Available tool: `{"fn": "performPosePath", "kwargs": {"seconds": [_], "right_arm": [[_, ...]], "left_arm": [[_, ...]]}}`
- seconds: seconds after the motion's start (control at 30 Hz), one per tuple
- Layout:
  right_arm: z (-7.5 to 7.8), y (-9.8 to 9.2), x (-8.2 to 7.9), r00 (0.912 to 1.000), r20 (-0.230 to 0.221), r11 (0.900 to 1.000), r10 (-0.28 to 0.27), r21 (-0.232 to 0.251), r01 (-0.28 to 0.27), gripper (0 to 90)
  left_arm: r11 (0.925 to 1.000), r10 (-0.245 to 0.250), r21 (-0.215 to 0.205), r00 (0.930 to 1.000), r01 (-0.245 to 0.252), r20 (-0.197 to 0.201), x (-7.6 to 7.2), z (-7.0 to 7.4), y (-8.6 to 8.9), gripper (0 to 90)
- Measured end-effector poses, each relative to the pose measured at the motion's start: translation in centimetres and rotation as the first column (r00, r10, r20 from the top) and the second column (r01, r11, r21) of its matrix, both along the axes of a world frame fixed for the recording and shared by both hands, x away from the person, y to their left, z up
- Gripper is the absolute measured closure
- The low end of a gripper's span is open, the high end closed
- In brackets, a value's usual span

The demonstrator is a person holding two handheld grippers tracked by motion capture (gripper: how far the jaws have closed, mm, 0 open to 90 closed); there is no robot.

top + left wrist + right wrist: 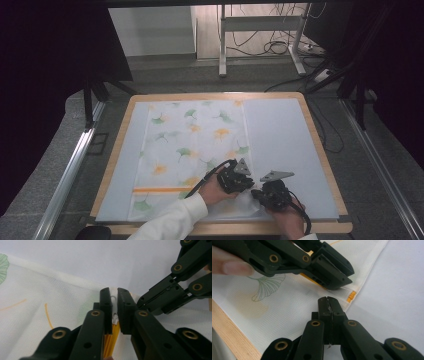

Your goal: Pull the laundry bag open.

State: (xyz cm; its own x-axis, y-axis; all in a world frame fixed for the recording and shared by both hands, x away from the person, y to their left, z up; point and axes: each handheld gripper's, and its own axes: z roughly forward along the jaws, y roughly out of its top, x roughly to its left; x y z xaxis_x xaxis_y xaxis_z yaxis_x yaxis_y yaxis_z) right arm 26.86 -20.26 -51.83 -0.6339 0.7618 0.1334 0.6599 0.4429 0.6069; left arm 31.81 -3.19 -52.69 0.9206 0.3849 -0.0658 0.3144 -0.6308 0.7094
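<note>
Cloth (37, 315) edge is pinched in left claw (114, 312), beside right claw (328, 308).

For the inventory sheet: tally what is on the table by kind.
Ginkgo-print cloth: 1
Pale blue mat: 1
Claws, left claw and right claw, both pinching the cloth's near corner: 2
Total: 4

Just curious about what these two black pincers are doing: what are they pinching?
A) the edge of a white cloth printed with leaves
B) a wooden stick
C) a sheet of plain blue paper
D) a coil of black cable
A: the left gripper has a fold of the cloth between its jaws, and the right gripper is shut on the cloth's edge beside it.
</note>
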Motion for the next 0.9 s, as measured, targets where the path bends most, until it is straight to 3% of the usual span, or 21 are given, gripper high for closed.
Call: {"fn": "performPosePath", "kwargs": {"seconds": [0.47, 0.6, 0.9], "right_arm": [[-0.2, -0.6, 0.5, 0.9984, -0.051, 0.997, -0.025, 0.067, 0.029, 89.7], [-0.3, -0.7, 0.6, 0.9977, -0.060, 0.996, -0.031, 0.079, 0.036, 89.7], [-0.4, -0.9, 0.6, 0.9967, -0.071, 0.994, -0.040, 0.097, 0.047, 89.8]], "left_arm": [[0.9995, -0.020, 0.023, 0.9997, 0.019, 0.014, -0.3, 0.1, 0.6, 85.6], [0.9982, -0.032, 0.050, 0.9993, 0.031, 0.021, -0.3, 0.3, 0.7, 85.8], [0.9980, -0.029, 0.057, 0.9994, 0.028, 0.016, -0.4, 0.3, 1.4, 85.9]]}}
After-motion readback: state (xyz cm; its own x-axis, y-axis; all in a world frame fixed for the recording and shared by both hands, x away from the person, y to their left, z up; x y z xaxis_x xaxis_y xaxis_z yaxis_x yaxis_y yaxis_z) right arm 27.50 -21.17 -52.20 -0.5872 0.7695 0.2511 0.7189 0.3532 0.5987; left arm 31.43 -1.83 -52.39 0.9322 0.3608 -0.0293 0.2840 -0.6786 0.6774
